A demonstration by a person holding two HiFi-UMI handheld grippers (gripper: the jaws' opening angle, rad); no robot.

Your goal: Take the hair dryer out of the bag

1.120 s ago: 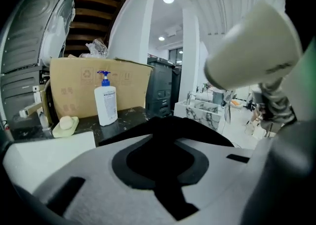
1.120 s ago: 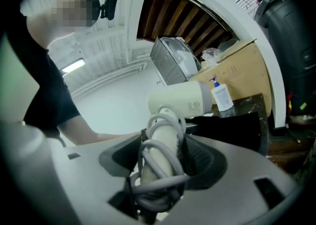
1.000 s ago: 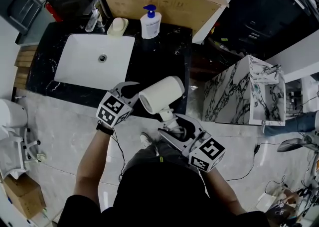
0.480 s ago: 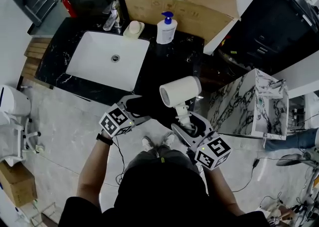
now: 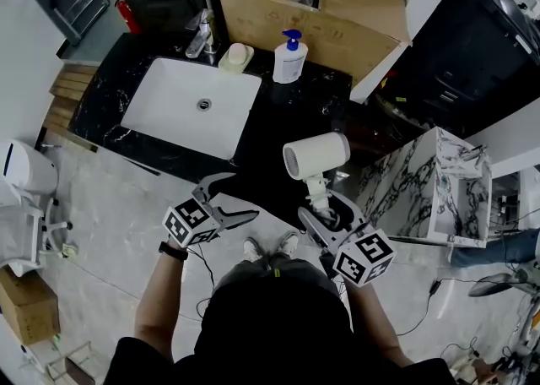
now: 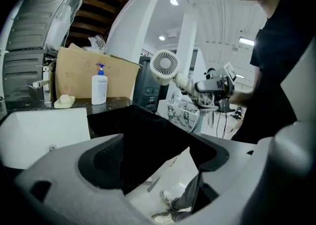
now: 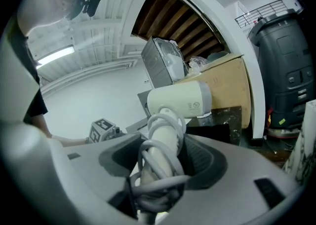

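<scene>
1. The right gripper (image 5: 325, 213) has its fingers clamped on the handle of the hair dryer (image 5: 316, 155). The cord is wound round that handle.
2. The hair dryer is held up in the air, handle down and barrel roughly level. It sits over the front edge of the black counter (image 5: 278, 126), right of the sink (image 5: 181, 109).
3. The left gripper (image 5: 239, 199) has just been opening its fingers. They now stand wide with nothing between them, well apart from the hair dryer.
4. A soap bottle (image 5: 289, 58) stands at the back of the counter, just before a cardboard box (image 5: 278, 12).
</scene>
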